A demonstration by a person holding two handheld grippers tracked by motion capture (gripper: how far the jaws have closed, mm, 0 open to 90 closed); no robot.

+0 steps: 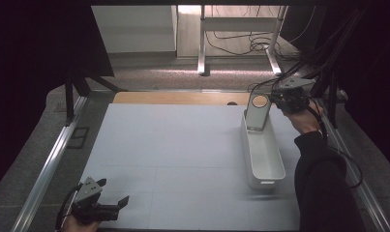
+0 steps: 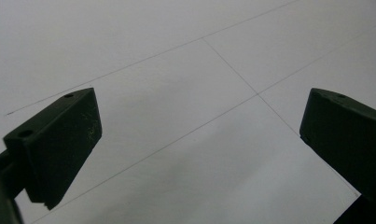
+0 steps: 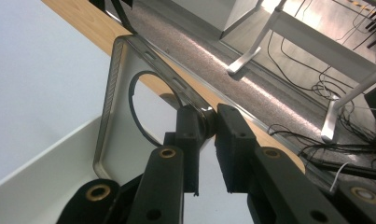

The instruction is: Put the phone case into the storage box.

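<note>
Nearest the person, the left hand-held gripper (image 1: 116, 203) is resting low over the pale tabletop (image 1: 173, 145), its jaws standing wide with nothing between them. Farther off on the right, one long white bin (image 1: 262, 154) is lying on the tabletop. Beyond it, the right hand-held gripper (image 1: 275, 102) is pinching the edge of one clear phone case (image 1: 257, 112), jaws drawn narrow on its rim, and holding it upright with its lower end at the bin's far end, seemingly just inside.

The grip is sitting on a thin corner only, so the case could be twisting or slipping out as it is lowered. Its bottom edge may also be catching the bin's wall and tipping outward onto the tabletop.

Count: two hand-held grippers, one bin, one case.
</note>
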